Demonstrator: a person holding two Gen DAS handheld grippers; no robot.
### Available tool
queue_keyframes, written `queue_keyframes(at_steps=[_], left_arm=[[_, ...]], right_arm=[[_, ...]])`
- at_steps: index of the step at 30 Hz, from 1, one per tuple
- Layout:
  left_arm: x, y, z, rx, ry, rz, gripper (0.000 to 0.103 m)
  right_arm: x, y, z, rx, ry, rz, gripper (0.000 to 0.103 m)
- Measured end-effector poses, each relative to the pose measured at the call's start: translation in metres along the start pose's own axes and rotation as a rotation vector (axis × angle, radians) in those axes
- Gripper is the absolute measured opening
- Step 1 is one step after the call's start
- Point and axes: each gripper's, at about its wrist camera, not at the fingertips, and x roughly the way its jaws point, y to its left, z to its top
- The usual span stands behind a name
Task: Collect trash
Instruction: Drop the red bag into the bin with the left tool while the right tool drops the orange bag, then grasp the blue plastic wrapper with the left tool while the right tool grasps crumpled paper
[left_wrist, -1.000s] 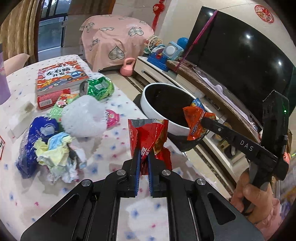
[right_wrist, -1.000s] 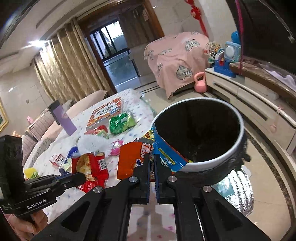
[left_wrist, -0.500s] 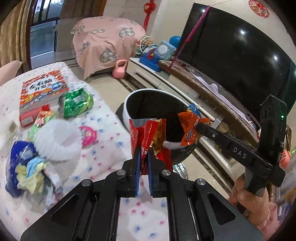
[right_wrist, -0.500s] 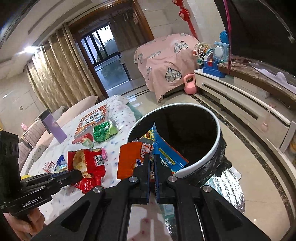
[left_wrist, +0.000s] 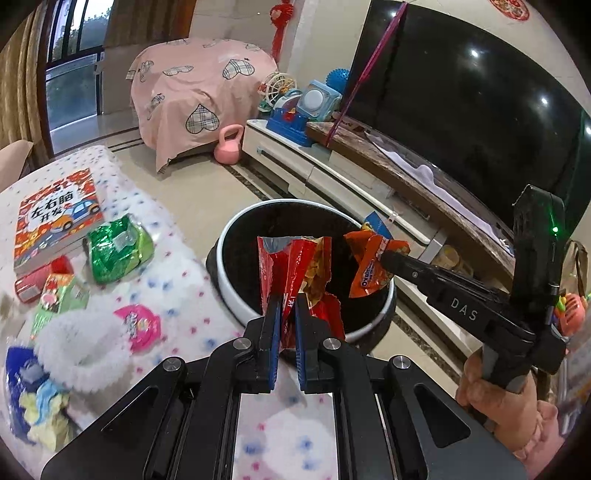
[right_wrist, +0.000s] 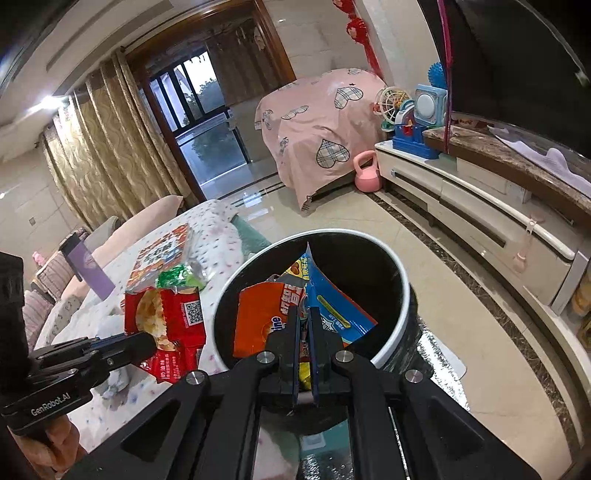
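My left gripper (left_wrist: 285, 306) is shut on a red snack wrapper (left_wrist: 291, 271) and holds it over the near rim of the round white bin with a black liner (left_wrist: 236, 291). My right gripper (right_wrist: 303, 317) is shut on an orange and blue snack wrapper (right_wrist: 266, 317) above the bin's opening (right_wrist: 395, 332). In the left wrist view the right gripper (left_wrist: 384, 256) holds that wrapper (left_wrist: 371, 267) over the bin's right side. In the right wrist view the left gripper (right_wrist: 147, 341) holds the red wrapper (right_wrist: 166, 325) left of the bin.
On the dotted tablecloth (left_wrist: 184, 280) lie a green wrapper (left_wrist: 118, 251), a pink packet (left_wrist: 142, 326), a white foam net (left_wrist: 77, 345), crumpled tissue (left_wrist: 40, 410), a red packet (left_wrist: 37, 278) and a children's book (left_wrist: 55, 218). A TV stand (left_wrist: 332, 173) and a pink kettlebell (left_wrist: 229, 146) stand beyond the bin.
Both grippers have moved with their wrappers from the table side to over the bin. Both stay shut on their wrappers.
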Motion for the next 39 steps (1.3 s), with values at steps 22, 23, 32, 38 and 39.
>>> queue_keyframes(at_steps=[22,23,32,38,39], left_arm=[[0.02,0.015,0.0,-0.057,0.044,0.035,0.055],[0.015,0.017,-0.004,-0.062,0.039,0.037,0.057],[-0.033,0.035,-0.043,-0.115,-0.027,0.058,0.062],[-0.058,0.052,-0.069,-0.161,-0.036,0.072,0.062],[-0.062,0.056,-0.074,-0.168,-0.037,0.076,0.062]], right_arm=[[0.024,-0.018,0.009,0.015,0.066,-0.005,0.059],[0.022,-0.017,0.008,0.016,0.061,-0.002,0.06],[-0.009,0.006,-0.007,0.044,-0.002,0.049,0.088],[-0.024,0.032,-0.032,0.059,-0.02,0.087,0.094],[-0.024,0.037,-0.037,0.062,-0.016,0.097,0.094]])
